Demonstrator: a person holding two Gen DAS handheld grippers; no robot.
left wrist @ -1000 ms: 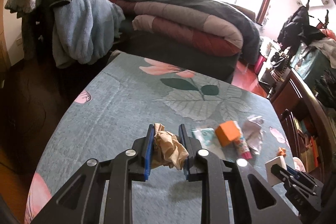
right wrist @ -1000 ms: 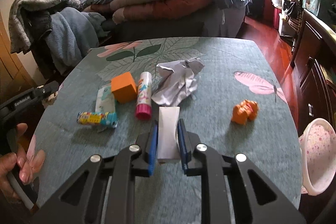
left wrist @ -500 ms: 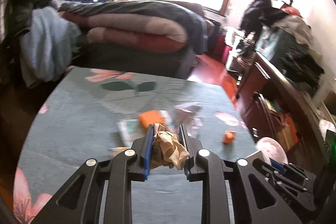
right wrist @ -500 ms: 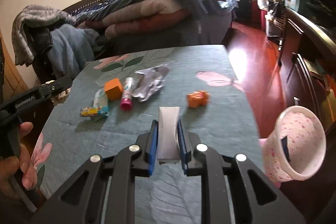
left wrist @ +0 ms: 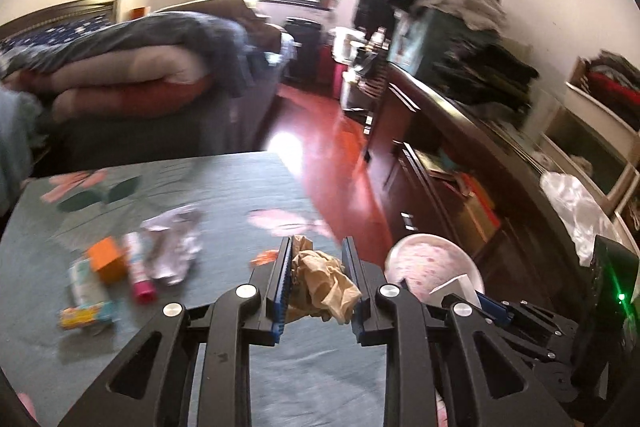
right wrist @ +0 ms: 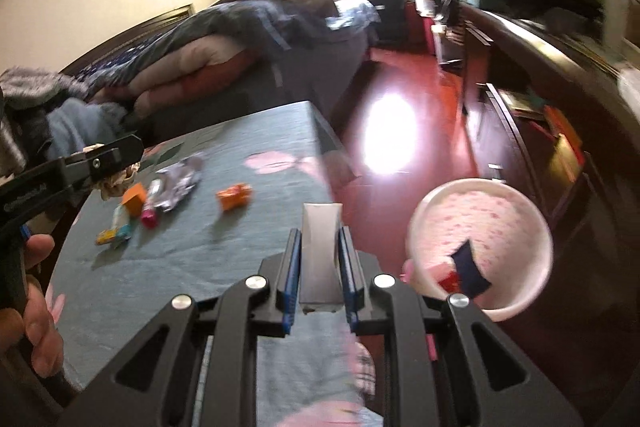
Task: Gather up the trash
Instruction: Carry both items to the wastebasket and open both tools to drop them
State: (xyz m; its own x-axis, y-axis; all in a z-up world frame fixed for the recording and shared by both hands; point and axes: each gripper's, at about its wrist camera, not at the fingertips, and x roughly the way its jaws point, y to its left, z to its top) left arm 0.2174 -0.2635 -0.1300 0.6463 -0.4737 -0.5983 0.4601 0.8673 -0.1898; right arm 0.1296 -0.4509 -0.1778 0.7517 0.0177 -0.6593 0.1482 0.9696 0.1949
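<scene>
My left gripper (left wrist: 316,247) is shut on a crumpled tan paper wad (left wrist: 324,283), held above the right part of the teal floral table (left wrist: 224,195). A flat white paper piece (right wrist: 321,247) stands clamped in my right gripper (right wrist: 320,237), near the table's right edge. A white and pink bin (right wrist: 480,227) stands on the floor to the right, below table height, with dark and red scraps inside; it also shows in the left wrist view as the bin (left wrist: 428,259). On the table lie crumpled silver foil (left wrist: 172,247), an orange block (left wrist: 106,259), a pink-capped tube (left wrist: 138,271), a colourful wrapper (left wrist: 86,315) and a small orange piece (right wrist: 235,195).
A bed piled with quilts (left wrist: 132,75) stands behind the table. A dark wooden cabinet (left wrist: 460,167) loaded with clothes runs along the right wall. Shiny red floor (right wrist: 400,115) lies between table and cabinet. A person's hand (right wrist: 32,307) holds the left gripper's handle.
Both grippers have swung to the right across the table, each keeping its piece of trash. The bin has come into view on the right and grown larger in the right wrist view.
</scene>
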